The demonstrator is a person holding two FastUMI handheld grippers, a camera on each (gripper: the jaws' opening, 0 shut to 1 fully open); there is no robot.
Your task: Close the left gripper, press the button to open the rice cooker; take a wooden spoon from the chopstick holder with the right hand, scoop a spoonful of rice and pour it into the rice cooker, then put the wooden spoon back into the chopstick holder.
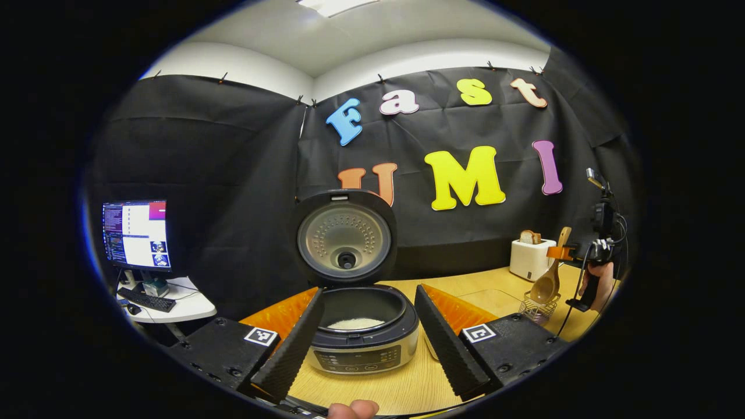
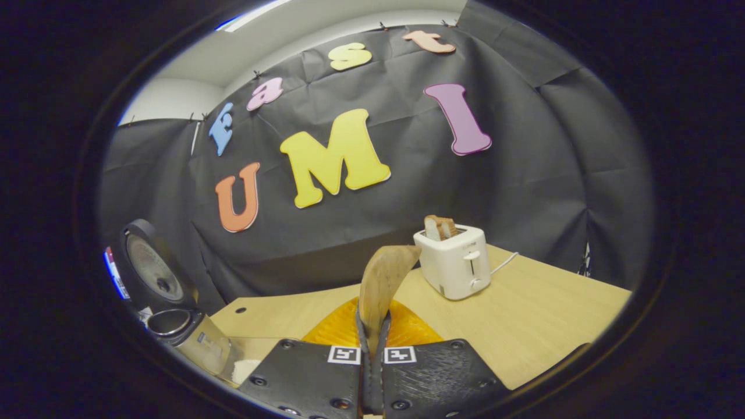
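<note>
One rice cooker (image 1: 362, 326), lid up, at near edge of tabletop (image 1: 407, 390). One wooden spoon (image 1: 547, 282). One wire holder (image 1: 538, 306) near right edge. One toaster (image 1: 529, 258) at far edge, one bread slice (image 1: 530, 237) in it. Two tongs: left tongs (image 1: 366, 337), right tongs (image 2: 372, 326). One monitor (image 1: 135, 234), one keyboard (image 1: 145, 299) on side desk (image 1: 186, 305).

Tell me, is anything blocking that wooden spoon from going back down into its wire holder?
Nothing visible does. In the left gripper view the wooden spoon, held by the right gripper, hangs bowl-down right at the chopstick holder, with no object between them.
</note>
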